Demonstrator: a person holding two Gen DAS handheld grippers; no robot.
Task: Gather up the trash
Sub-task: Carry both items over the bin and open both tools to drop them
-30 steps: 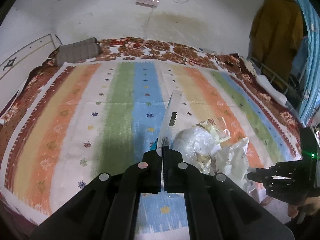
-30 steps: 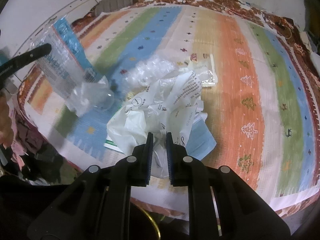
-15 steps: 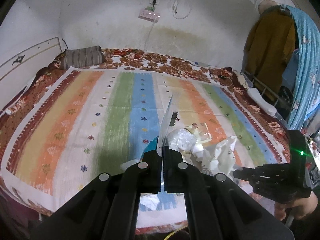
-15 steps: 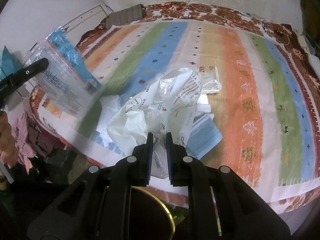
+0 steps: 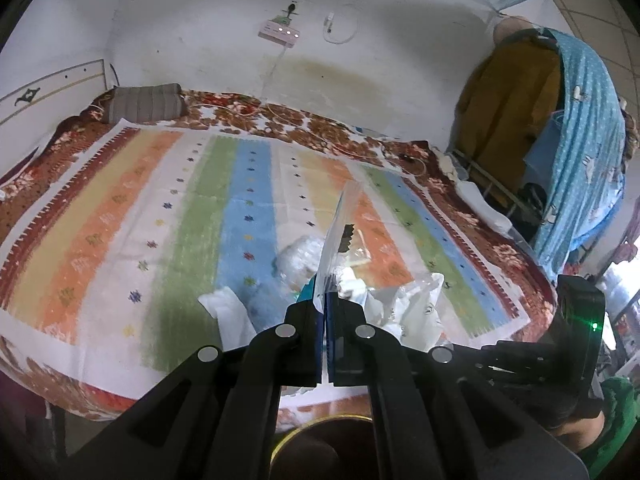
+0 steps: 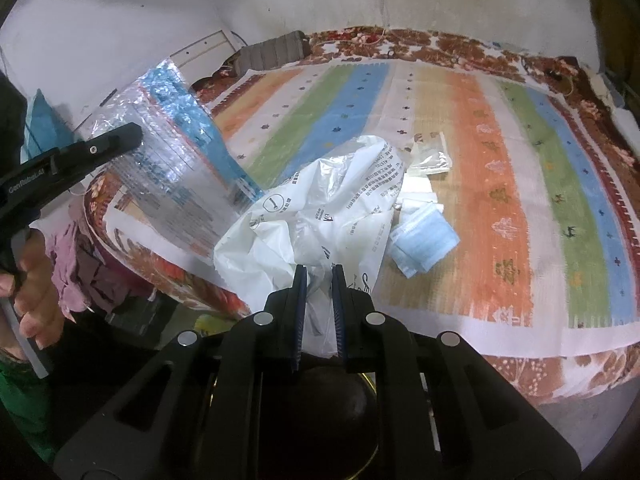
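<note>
The left gripper [image 5: 326,312] is held level above the near edge of the striped bedspread [image 5: 120,232], its jaws pressed onto a clear, blue-printed plastic wrapper [image 6: 180,168] that stands edge-on. The right gripper [image 6: 319,292] is raised beside it, pinching a crumpled white plastic bag [image 6: 320,216] lifted off the bedspread. A blue face mask [image 6: 424,240] and a small clear packet [image 6: 430,156] are left lying on the bedspread just beyond the bag. A dark round bin [image 6: 320,412] with a gold rim is seen below the grippers. A grey pillow [image 5: 144,102] is set at the bedspread's far corner against the stained white wall [image 5: 200,20].
</note>
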